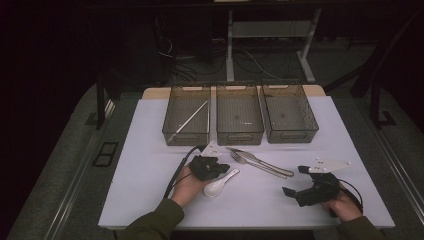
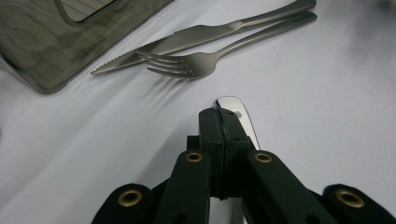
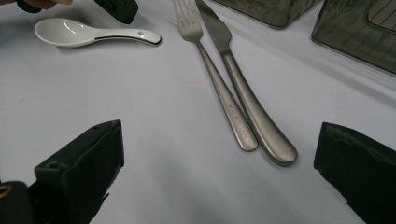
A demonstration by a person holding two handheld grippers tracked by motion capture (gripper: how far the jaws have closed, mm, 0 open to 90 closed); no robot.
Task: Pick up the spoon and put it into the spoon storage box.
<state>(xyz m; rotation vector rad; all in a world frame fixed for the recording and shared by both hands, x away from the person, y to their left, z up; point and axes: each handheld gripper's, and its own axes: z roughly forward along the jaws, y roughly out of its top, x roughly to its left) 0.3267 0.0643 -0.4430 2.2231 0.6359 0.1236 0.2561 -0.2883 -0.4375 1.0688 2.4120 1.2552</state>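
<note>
Beside the spoon [image 1: 220, 183], fork [image 1: 260, 165] and knife [image 1: 257, 159], touching.

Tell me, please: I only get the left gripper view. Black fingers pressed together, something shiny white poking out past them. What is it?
Observer: A white spoon. The right gripper view takes in its whole bowl and handle, lying on the table.
Operator: Where is the other gripper?
Observer: The right gripper sits near the table's right front in the high view, fingers wide apart with nothing between them.
Operator: I see a corner of a grey box. Are there more?
Observer: Yes, the high view shows three grey trays in a row.
</note>
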